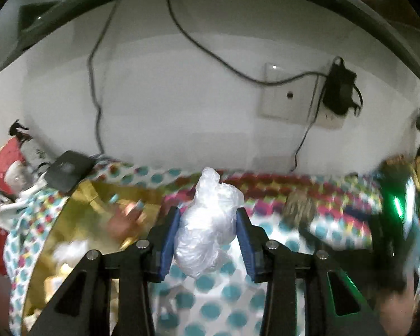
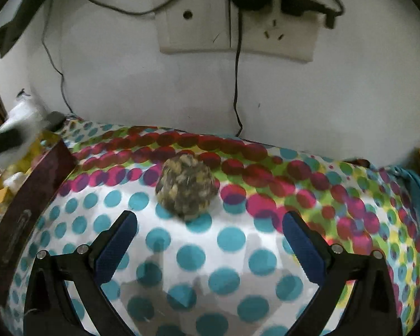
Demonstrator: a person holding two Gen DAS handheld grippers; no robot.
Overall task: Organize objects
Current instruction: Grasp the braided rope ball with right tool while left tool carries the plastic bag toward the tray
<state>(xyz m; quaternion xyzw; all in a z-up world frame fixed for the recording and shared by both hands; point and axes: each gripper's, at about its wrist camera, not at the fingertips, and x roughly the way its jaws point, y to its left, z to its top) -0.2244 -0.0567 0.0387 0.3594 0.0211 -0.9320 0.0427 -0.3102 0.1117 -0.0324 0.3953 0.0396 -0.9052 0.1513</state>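
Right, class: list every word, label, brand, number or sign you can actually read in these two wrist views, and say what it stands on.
None can be read.
Black box at the left of the dotted cloth: a faint pale patch on top, too blurred to read.
Wall socket plate: only slots and holes, no lettering.
Clear plastic bag in the left gripper: no print visible.
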